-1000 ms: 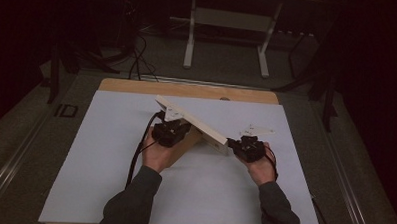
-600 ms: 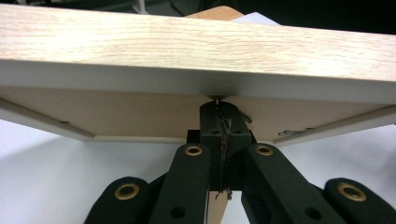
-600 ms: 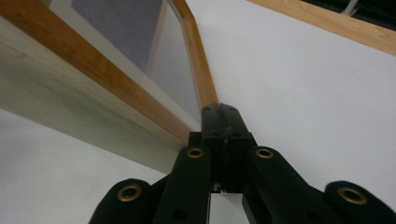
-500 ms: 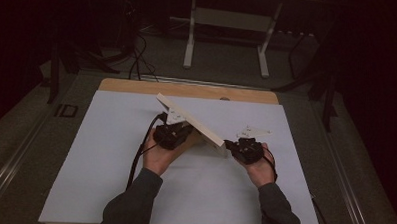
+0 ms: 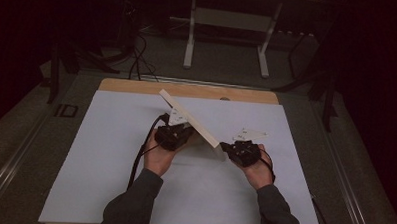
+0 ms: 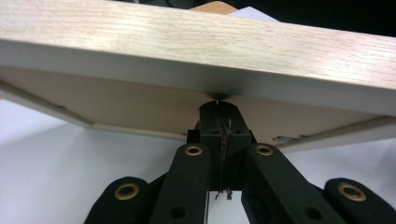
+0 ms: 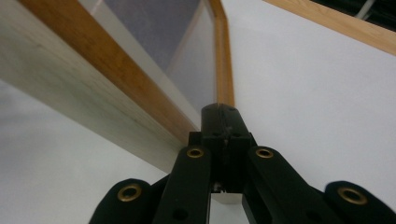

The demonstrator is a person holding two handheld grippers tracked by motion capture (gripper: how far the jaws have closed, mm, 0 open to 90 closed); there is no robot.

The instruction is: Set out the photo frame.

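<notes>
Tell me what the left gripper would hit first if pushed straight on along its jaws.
Probably the wooden frame: the left gripper, jaws shut, already has its tip at the frame's pale lower edge, seemingly touching, so nothing lies between.

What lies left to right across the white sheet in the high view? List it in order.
Left hand → black left tool → tilted light wooden picture frame → black right tool → right hand, all over the white sheet.
</notes>
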